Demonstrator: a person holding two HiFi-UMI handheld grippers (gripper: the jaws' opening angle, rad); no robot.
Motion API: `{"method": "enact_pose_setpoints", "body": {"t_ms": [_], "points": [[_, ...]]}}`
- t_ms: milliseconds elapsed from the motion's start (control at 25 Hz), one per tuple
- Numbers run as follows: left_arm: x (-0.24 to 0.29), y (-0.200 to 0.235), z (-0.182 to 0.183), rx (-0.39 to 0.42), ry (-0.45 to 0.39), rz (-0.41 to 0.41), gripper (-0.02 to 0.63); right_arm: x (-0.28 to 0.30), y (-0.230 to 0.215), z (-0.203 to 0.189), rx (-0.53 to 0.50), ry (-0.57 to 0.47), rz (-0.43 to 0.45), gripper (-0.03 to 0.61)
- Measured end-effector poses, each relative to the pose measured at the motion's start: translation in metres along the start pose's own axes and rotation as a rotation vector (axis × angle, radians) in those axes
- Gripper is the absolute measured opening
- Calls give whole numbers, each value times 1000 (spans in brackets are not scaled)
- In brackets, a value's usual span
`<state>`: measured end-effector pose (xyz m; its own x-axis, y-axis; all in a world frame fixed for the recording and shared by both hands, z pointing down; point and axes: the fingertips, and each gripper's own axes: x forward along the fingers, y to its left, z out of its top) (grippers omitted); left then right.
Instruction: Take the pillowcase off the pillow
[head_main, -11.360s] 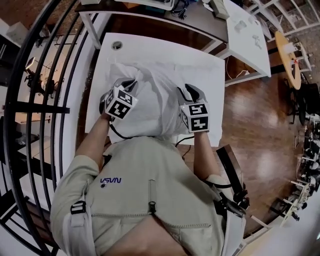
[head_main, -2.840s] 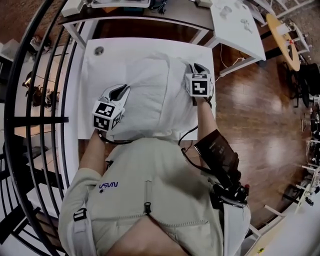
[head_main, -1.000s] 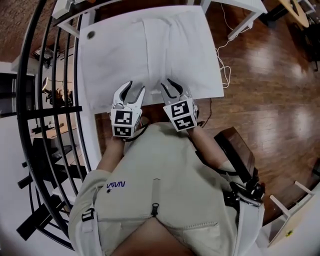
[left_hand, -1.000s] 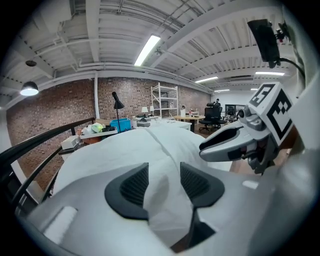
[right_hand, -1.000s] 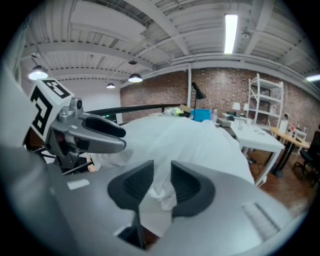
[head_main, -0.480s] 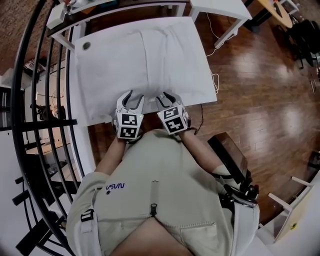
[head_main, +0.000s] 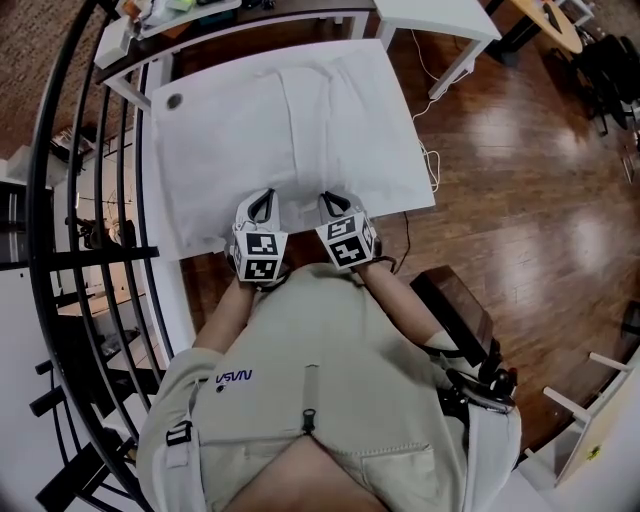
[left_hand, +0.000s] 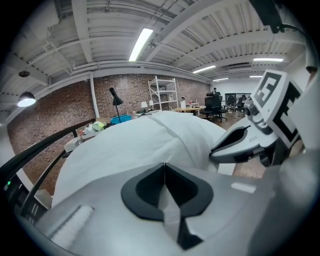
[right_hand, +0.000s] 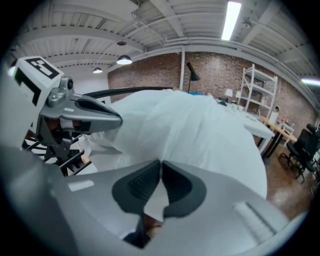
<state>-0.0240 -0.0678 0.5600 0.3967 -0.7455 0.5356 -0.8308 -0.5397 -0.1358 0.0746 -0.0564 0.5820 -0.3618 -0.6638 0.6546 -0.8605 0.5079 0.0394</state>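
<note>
A pillow in a white pillowcase (head_main: 300, 120) lies flat on the white table (head_main: 185, 200). Both grippers sit side by side at its near edge. My left gripper (head_main: 265, 195) has just been closing and is shut, with a fold of the pillowcase (left_hand: 150, 145) pinched between its pads (left_hand: 164, 165). My right gripper (head_main: 331, 197) has also just been closing and is shut on the pillowcase hem (right_hand: 200, 140), white fabric showing between its jaws (right_hand: 160, 164). Each gripper appears in the other's view, the right gripper (left_hand: 235, 147) and the left gripper (right_hand: 100, 117).
A black curved railing (head_main: 60, 200) runs along the left of the table. Wooden floor (head_main: 500, 150) lies to the right, with a cable (head_main: 428, 130) hanging off the table's right edge. More white tables (head_main: 430, 15) stand beyond. A round grommet (head_main: 175, 101) marks the table's far left corner.
Both grippers stood open over the pillow's near edge; they have sunk a little and their jaws have come together on the pillowcase fabric.
</note>
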Motion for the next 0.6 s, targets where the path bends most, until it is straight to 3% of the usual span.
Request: {"method": "enact_pose_setpoints", "body": {"t_ms": [240, 600], "points": [[-15, 19, 31, -13, -87, 52, 9, -19, -14, 11, -7, -60, -62, 15], [-36, 64, 68, -80, -194, 144, 9, -45, -62, 26, 13, -139, -242, 14]]}}
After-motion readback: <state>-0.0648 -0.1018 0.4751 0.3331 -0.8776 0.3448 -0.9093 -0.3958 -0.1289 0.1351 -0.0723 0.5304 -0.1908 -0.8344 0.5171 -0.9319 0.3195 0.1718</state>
